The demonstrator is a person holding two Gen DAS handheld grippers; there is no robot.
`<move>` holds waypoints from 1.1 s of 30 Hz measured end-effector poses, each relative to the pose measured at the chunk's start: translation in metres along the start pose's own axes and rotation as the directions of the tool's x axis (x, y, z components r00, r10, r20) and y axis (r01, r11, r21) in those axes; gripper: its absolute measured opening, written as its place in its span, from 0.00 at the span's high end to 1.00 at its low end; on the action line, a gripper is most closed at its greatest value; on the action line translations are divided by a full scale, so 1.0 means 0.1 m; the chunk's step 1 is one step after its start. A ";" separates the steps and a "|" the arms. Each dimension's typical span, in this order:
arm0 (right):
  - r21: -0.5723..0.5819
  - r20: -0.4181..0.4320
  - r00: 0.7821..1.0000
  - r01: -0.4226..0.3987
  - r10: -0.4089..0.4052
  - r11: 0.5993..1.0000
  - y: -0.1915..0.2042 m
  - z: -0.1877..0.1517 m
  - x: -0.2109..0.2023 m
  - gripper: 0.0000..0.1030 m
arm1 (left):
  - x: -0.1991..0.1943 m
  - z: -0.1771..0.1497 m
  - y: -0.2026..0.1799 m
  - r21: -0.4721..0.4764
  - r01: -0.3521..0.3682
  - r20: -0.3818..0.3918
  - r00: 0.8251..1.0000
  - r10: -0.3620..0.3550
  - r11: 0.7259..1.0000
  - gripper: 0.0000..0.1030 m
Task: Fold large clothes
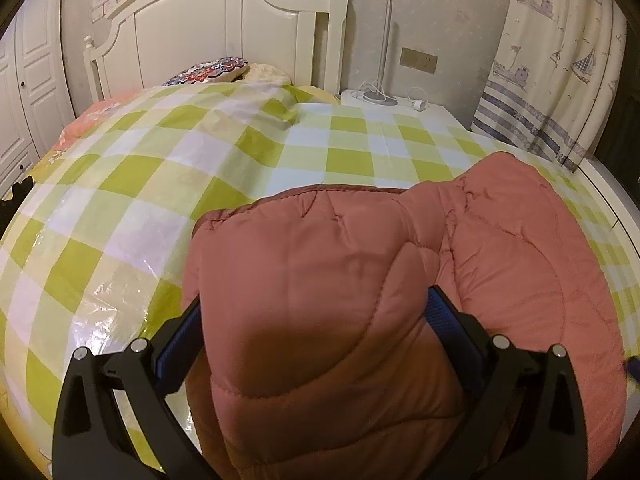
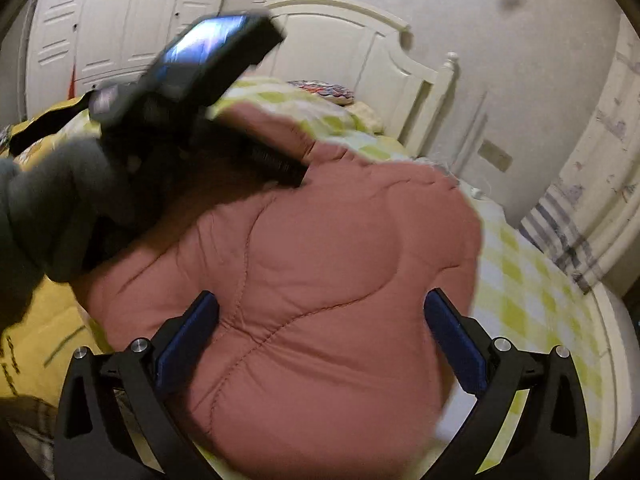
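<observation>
A pink quilted padded jacket (image 1: 500,248) lies on the green-and-white checked bed cover (image 1: 160,184). In the left wrist view a thick fold of it fills the space between my left gripper's (image 1: 316,316) wide-set blue-padded fingers (image 1: 178,344). In the right wrist view the jacket (image 2: 320,248) bulges between my right gripper's (image 2: 320,316) spread fingers (image 2: 452,340); whether they press it is unclear. The left gripper (image 2: 276,164) and a gloved hand show blurred at upper left over the jacket.
A white headboard (image 1: 224,36) and patterned pillow (image 1: 212,72) stand at the far end. A white nightstand (image 1: 400,106) with a lamp is beyond the bed, a curtain (image 1: 560,60) at right. Yellow bedding (image 2: 36,336) lies at left, a white wardrobe (image 2: 120,20) behind.
</observation>
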State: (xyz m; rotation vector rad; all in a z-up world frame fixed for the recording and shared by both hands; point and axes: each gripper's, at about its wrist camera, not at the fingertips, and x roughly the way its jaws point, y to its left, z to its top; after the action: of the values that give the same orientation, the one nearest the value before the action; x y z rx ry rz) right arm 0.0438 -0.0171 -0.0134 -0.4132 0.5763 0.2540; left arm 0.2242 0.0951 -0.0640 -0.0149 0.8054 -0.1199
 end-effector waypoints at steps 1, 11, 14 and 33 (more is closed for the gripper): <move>-0.004 0.051 0.999 0.001 -0.001 1.000 0.01 0.03 -0.13 0.04 | -0.01 -0.01 0.00 -0.003 0.003 0.000 1.000 -0.003 1.000 0.02; -0.066 -0.012 0.995 -0.099 0.098 0.993 0.04 -0.08 -0.03 0.04 | -0.22 -0.09 0.20 -0.076 0.110 0.027 0.994 -0.108 0.991 0.02; 0.174 0.038 0.987 -0.163 0.159 0.971 -0.53 -0.08 -0.16 0.04 | -0.45 -0.24 0.45 -0.158 0.226 0.060 0.974 -0.219 0.961 0.02; 0.633 0.156 0.875 -0.445 0.458 0.633 -1.33 -0.71 0.25 0.29 | -0.14 -0.49 0.39 -0.313 0.632 -0.015 0.743 -0.669 0.709 0.41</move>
State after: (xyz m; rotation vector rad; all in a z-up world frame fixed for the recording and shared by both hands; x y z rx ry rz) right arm 0.0759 -0.1641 -0.0411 0.4384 0.7443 0.5106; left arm 0.1833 0.1370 -0.0902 -0.5894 0.9128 -0.6891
